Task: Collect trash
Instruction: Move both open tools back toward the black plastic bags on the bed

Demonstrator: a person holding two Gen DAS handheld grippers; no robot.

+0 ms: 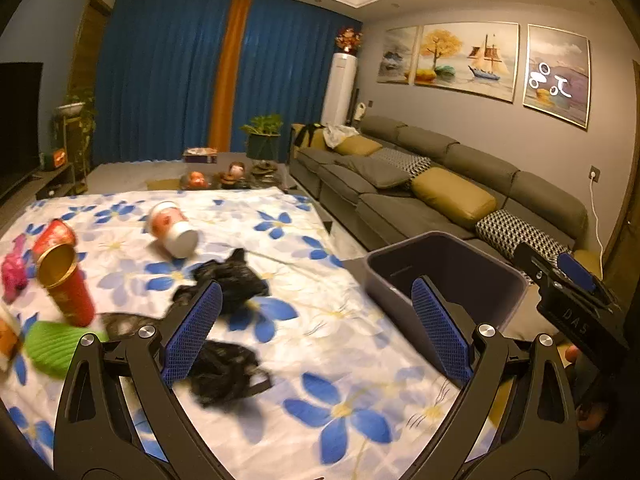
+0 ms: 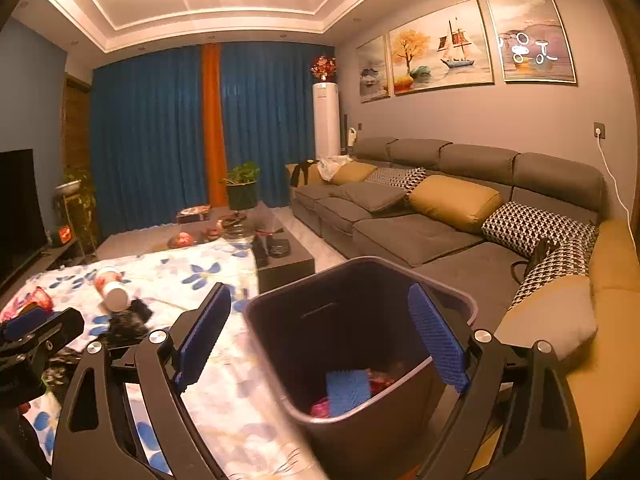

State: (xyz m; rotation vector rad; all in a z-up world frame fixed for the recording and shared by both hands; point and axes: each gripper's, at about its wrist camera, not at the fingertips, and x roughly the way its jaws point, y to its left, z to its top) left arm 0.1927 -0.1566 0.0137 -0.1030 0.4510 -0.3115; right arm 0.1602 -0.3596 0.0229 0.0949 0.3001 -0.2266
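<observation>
My left gripper (image 1: pixel 316 328) is open and empty over a table spread with a blue-flowered cloth (image 1: pixel 352 360). On the cloth lie two crumpled black bags (image 1: pixel 236 280) (image 1: pixel 224 372), a white and red cup on its side (image 1: pixel 172 228), a red tube with a gold rim (image 1: pixel 64 280), a green wrapper (image 1: pixel 56 346) and a pink wrapper (image 1: pixel 14 268). My right gripper (image 2: pixel 320 332) is open and empty above the dark bin (image 2: pixel 360 344), which holds a blue piece (image 2: pixel 347 390) and red and pink scraps. The bin (image 1: pixel 444 280) stands off the table's right edge.
A long grey sofa (image 2: pixel 420 236) with yellow and patterned cushions runs along the right wall. A dark coffee table (image 2: pixel 280 256) with small items stands beyond the cloth. A television (image 1: pixel 18 128) is at the left, a plant (image 1: pixel 262 136) before blue curtains.
</observation>
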